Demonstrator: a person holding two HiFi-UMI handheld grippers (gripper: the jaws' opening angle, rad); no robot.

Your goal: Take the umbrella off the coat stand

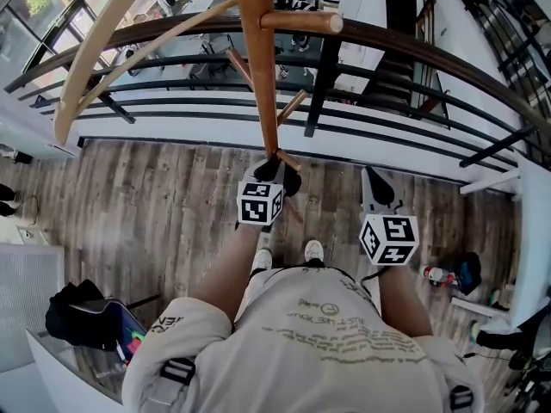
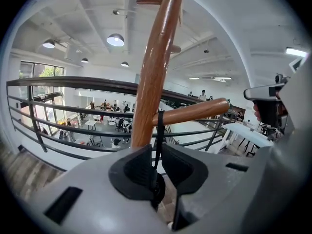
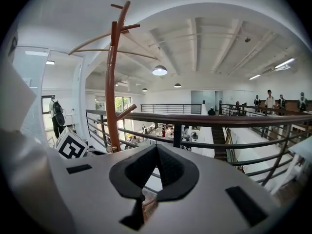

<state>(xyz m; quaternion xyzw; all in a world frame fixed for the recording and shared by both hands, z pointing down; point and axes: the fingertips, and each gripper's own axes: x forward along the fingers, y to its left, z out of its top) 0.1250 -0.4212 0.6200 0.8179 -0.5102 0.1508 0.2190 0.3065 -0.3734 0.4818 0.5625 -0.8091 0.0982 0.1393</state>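
While the umbrella strap (image 2: 159,130) hangs looped over a peg (image 2: 195,113) of the wooden coat stand (image 2: 153,72), we see the left tongs (image 2: 157,150) pinched narrow on that strap just below the peg; the rest of it is hidden under the tongs. In the head view the left tongs sit at the pole at 12 o'clock. The right tongs (image 3: 156,147) are at 3 o'clock of them, apart from the stand, tips together on nothing, facing the railing (image 3: 219,119).

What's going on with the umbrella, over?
Left gripper shut on black strap; strap looped over wooden peg. Right gripper shut, empty. Strap must clear the peg's tip.
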